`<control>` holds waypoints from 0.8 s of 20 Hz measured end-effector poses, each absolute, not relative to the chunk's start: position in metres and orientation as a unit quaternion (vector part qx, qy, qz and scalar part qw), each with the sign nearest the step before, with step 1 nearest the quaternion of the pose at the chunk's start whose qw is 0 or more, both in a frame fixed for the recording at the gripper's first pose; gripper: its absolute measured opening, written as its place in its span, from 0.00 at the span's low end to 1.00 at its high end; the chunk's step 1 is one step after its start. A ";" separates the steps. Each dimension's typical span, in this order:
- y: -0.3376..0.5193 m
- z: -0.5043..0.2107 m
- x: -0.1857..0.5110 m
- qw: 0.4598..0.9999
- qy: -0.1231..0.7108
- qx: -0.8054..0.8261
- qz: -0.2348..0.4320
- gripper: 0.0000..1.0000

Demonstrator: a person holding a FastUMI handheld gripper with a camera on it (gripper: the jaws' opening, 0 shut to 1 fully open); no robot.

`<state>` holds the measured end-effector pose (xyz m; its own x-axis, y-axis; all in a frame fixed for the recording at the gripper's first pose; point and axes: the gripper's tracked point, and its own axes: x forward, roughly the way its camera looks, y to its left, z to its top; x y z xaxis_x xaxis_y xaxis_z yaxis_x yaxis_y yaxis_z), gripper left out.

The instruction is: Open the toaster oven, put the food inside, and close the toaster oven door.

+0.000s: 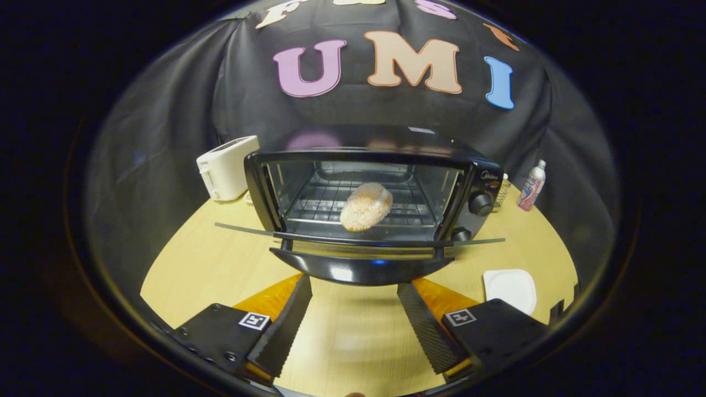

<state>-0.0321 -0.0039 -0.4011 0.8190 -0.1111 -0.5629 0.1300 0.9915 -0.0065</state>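
Fingers of the gripper (354, 309) are seen spread wide apart over the pale wooden table (193, 264), with nothing held between them; only bare tabletop lies in the gap. Each finger is faced with a dark ribbed pad and backed by an orange piece, and a small square marker is carried on each black finger mount.

Just beyond the fingertips the toaster oven (372, 204) is found, black and standing on the table, facing the gripper. Its door (361, 264) is dropped fully open and lies roughly level, its rounded front handle edge nearest the fingers, just ahead of their tips but not touched by them. Inside the lit cavity a wire rack (325, 207) is visible, and on it, near the front and about the middle, the food (366, 206) is set: a round, pale, crumb-coated piece, tilted so its broad face is turned toward the opening. Two black knobs (480, 204) are placed one above the other on the oven's right-hand panel.

To the left of the oven, a white pop-up toaster (226, 167) is stood close beside it. To the right, well apart, a small bottle with a pink label (530, 186) is stood upright near the cloth wall. A white square plate (511, 289) is laid on the table beside the right finger.
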 end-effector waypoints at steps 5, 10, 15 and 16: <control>-0.007 -0.387 -0.013 0.958 0.277 0.023 -0.065 0.99; -0.007 -0.370 0.010 0.964 0.256 0.029 -0.063 0.99; -0.008 -0.363 0.024 0.966 0.247 0.032 -0.067 0.99; -0.009 -0.363 0.025 0.966 0.247 0.034 -0.067 0.99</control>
